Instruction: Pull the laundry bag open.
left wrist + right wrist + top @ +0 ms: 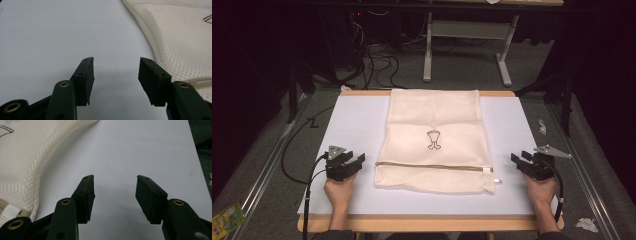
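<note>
The left claw (pixel 353 163) sits at the lower left of the high view, its jaws standing well apart with nothing between them, just beside the left edge of the cream mesh laundry bag (pixel 434 135) and not touching it. The right claw (pixel 523 160), at the lower right of that view, is likewise spread wide and empty, near the bag's right edge but clear of it. Both rest low over the pale lilac counter (pixel 352 120).

The bag lies flat in the middle of the counter, with a tan zipper (pixel 432 166) running across its lower part and a small dark outline emblem (pixel 434 139) at its centre.

The high view takes in the whole bag, both of the person's hands and the dark floor with cables beyond. In the left claw's view the open jaws frame bare counter, with the bag's honeycomb weave (pixel 182 42) filling the upper right. In the right claw's view the mesh (pixel 27 160) curves through the upper left, and a white tab on the zipper band (pixel 10 211) shows at the lower left.
</note>
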`<state>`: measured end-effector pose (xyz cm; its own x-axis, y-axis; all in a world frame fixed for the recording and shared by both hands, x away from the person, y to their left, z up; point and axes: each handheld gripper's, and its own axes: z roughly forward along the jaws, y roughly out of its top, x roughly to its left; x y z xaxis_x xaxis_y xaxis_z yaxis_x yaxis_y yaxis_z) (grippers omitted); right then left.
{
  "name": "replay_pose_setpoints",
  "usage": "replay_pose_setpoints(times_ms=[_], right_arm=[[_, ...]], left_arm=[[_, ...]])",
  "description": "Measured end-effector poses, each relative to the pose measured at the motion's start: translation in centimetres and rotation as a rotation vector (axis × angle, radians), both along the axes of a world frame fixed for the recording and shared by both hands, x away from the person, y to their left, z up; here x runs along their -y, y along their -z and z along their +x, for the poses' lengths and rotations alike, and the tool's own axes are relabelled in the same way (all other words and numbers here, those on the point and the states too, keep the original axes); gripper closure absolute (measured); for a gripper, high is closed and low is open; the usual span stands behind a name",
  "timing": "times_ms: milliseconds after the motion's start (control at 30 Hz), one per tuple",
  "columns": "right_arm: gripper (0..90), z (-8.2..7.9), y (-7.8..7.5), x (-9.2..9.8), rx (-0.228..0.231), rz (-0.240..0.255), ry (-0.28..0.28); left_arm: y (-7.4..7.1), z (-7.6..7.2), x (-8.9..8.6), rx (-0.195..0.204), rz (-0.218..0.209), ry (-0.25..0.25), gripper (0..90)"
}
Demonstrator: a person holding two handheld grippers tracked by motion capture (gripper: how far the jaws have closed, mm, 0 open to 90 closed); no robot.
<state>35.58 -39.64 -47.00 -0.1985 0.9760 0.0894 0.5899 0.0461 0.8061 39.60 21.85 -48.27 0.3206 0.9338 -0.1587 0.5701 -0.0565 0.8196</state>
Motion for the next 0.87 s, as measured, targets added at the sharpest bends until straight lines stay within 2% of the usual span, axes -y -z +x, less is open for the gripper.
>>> replay_pose_setpoints(times_ms=[433,633,733,867], right_arm=[[48.4,0.34,0.44,-0.23,-0.015,-0.024,0.019],[45.2,0.49,0.60,0.10,-0.035,0.008,0.028],[45.1,0.63,0.66,-0.04,-0.052,-0.009,0.033],[43.9,0.60,0.68,-0.12,-0.048,-0.020,0.027]], left_arm=[[0.18,0.09,0.07,-0.011,0.004,-0.003,45.5],[0.22,-0.08,0.08,0.003,0.005,0.007,44.9],[0.22,-0.21,0.09,0.016,0.006,0.004,44.8],[0.23,-0.12,-0.02,0.005,-0.004,0.010,44.4]])
